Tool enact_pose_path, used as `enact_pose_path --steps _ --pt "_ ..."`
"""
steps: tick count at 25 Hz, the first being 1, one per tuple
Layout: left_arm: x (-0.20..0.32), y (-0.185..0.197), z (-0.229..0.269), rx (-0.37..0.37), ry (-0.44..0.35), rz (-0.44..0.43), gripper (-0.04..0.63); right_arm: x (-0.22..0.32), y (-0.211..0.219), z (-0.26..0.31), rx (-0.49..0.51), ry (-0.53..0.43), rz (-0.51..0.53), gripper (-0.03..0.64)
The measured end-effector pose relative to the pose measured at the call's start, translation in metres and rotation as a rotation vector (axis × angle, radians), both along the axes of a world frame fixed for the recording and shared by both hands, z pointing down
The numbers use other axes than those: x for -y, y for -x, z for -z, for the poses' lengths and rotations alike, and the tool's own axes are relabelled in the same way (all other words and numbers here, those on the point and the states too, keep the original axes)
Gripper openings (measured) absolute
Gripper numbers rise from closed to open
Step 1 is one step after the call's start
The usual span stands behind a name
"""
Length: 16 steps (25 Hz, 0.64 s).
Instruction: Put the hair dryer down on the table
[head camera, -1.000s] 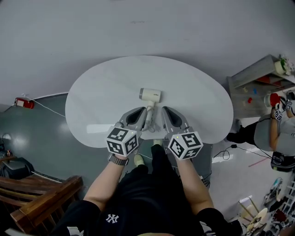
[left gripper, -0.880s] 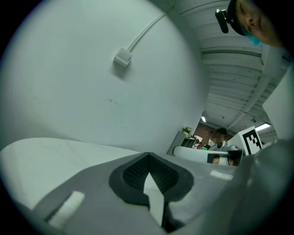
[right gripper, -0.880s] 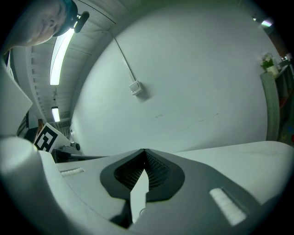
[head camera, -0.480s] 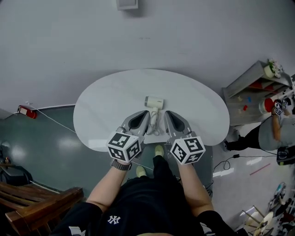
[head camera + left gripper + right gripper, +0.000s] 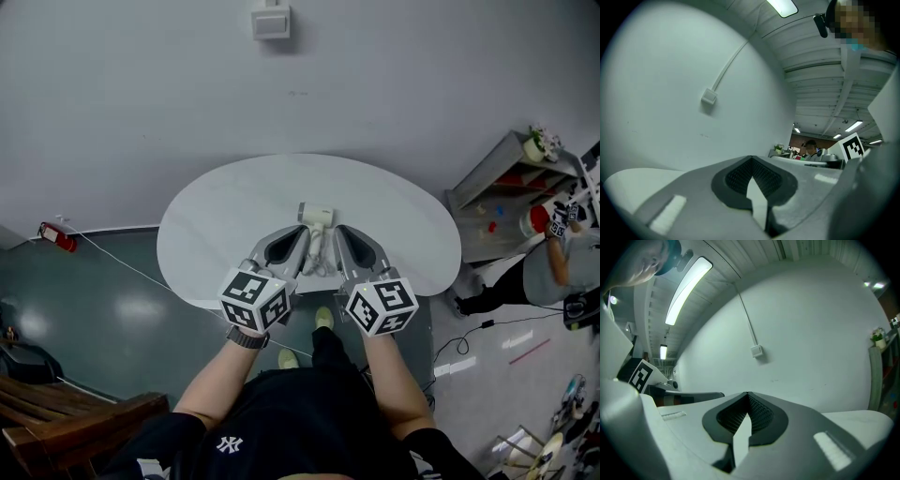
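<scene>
Hair dryer [image 5: 316, 215] lies on white tabletop [image 5: 216, 217], between the tips of both tools. Left tool [image 5: 301, 232]: jaws closed together, nothing gripped. Right tool [image 5: 339, 231]: likewise closed, empty. Both sit side by side over the near edge.

Overhead on table [image 5: 216, 225], gripper views seemingly wallward

Cream-white on the small plastic hair dryer [image 5: 316, 215]; paler white on the oval table top [image 5: 220, 211]. Grey shells with black ribbed pads on the left gripper [image 5: 304, 232] and right gripper [image 5: 337, 231], black-and-white square markers on their cubes. Glossy dark teal on the floor [image 5: 94, 309].
</scene>
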State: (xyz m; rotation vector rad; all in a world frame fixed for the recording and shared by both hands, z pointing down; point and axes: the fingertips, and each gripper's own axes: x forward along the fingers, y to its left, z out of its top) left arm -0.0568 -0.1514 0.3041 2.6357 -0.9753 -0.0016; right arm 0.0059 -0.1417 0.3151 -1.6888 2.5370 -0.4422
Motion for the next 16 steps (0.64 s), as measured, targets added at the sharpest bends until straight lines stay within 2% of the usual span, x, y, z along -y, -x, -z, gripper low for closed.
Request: enact_pose_path --steps 16 --pt "-0.016 0.006 0.012 0.0 -0.018 -0.003 0.0 -0.018 0.008 0.015 -0.028 -0.028 0.002 0.021"
